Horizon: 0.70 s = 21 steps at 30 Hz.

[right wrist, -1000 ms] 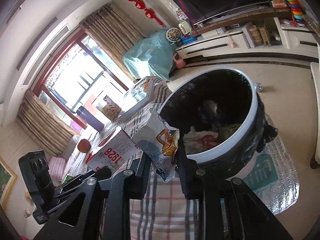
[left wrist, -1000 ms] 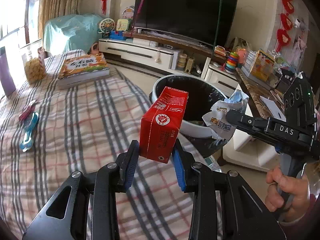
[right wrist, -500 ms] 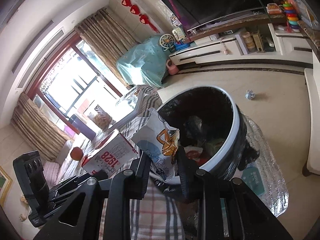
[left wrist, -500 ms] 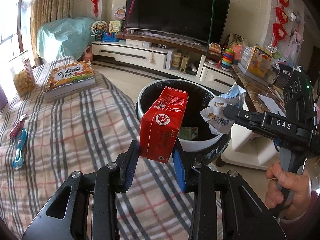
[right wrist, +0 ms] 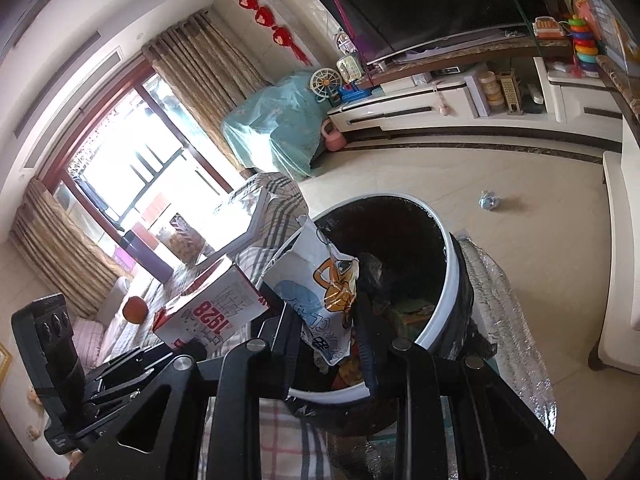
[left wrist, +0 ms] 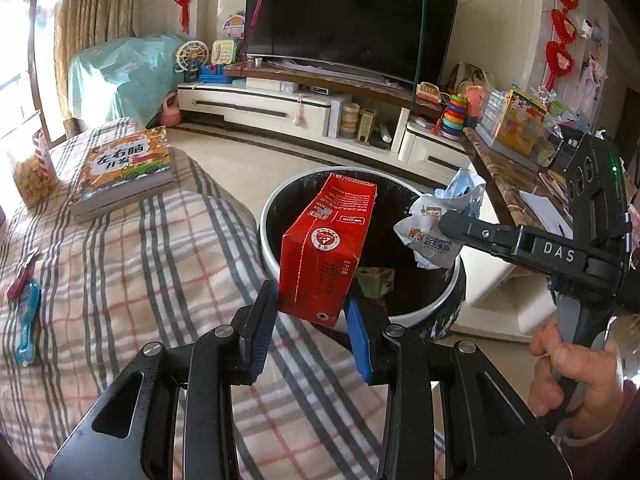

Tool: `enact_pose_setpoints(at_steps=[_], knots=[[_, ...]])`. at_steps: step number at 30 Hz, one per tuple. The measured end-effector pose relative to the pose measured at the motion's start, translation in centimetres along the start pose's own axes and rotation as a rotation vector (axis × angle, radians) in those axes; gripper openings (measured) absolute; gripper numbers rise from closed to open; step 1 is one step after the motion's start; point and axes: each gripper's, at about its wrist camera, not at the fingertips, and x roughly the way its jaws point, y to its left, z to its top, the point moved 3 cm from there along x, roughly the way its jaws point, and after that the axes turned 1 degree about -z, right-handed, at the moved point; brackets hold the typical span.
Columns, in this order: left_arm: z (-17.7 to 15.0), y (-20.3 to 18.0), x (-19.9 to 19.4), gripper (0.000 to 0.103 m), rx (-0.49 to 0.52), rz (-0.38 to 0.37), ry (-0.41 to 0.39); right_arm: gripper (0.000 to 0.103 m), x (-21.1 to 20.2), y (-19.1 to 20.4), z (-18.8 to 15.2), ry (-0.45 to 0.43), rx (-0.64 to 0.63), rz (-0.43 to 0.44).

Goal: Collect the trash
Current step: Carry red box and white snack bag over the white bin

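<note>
Left wrist view: left gripper (left wrist: 310,330) clamps the red carton (left wrist: 326,250) over the bin (left wrist: 360,316) rim, right gripper (right wrist: 326,346) pinches the snack wrapper (right wrist: 320,292); releasing early could drop either outside.

Kids' book (left wrist: 124,168) sits on the plaid tabletop (left wrist: 160,264), big TV (left wrist: 348,20) behind, teal-covered chair (left wrist: 120,76) by the curtains (left wrist: 92,20).
</note>
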Motion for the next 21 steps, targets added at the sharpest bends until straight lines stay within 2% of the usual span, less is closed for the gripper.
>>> enact_pose_setpoints(at_steps=[21], knots=[[2.1, -0.5, 2.1, 0.033, 0.016, 0.012, 0.014, 0.027, 1.4, 0.3, 1.2, 0.029, -0.033, -0.047]])
